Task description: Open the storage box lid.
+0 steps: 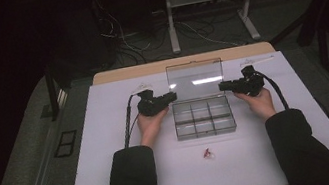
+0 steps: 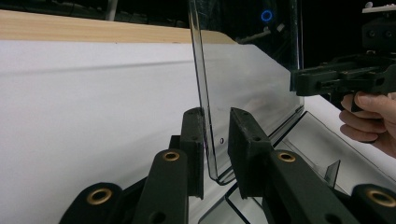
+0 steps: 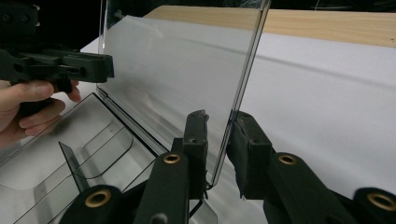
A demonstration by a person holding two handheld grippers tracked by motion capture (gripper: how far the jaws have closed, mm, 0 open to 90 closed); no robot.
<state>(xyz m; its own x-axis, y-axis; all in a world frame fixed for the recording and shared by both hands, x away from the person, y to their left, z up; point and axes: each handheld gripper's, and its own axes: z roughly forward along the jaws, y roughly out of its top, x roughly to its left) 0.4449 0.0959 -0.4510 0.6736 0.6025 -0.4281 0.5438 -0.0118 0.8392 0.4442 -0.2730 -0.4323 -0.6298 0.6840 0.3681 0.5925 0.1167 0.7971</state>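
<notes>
A clear plastic compartment box [image 1: 204, 118] lies in the middle of the white table, its lid [image 1: 195, 74] standing upright at the back. My left gripper [image 1: 172, 96] is at the lid's left edge and my right gripper [image 1: 223, 86] at its right edge. In the left gripper view the lid's edge [image 2: 205, 93] runs between the jaws of the left gripper [image 2: 217, 119], close to one pad with a gap to the other. In the right gripper view the lid's edge [image 3: 240, 88] stands between the jaws of the right gripper [image 3: 220, 122], with a gap on both sides. Both grippers are open.
A small red and white thing [image 1: 207, 153] lies on the white table [image 1: 105, 112] in front of the box. The box's compartments [image 3: 70, 154] look empty. A wooden strip [image 1: 183, 62] edges the table's far side, with desk legs and cables on the floor beyond.
</notes>
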